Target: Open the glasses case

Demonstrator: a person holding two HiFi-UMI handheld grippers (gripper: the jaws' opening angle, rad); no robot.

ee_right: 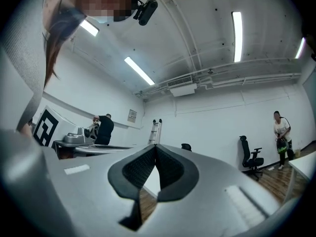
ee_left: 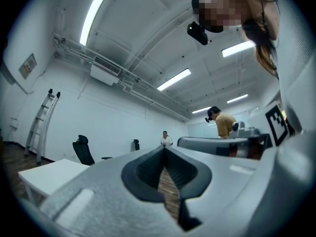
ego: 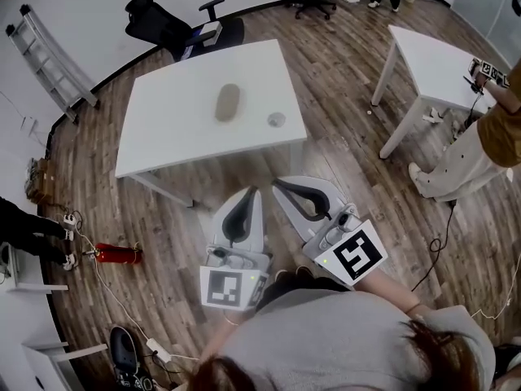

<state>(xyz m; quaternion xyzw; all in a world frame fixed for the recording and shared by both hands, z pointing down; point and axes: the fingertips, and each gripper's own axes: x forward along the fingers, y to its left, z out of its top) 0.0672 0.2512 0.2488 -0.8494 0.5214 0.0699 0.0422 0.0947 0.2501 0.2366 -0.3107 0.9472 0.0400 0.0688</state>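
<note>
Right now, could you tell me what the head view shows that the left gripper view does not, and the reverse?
Only the head view: the glasses case and a red fire extinguisher on the floor. Only the left gripper view: the ceiling lights. Both: the white table, the ladder, a black office chair, and the left gripper, shut and empty.

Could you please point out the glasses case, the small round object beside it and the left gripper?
glasses case (ego: pixel 228 102): head view, middle of its top.
small round object (ego: pixel 277 120): head view, its centre.
left gripper (ego: pixel 255 191): head view, shut tips.
</note>
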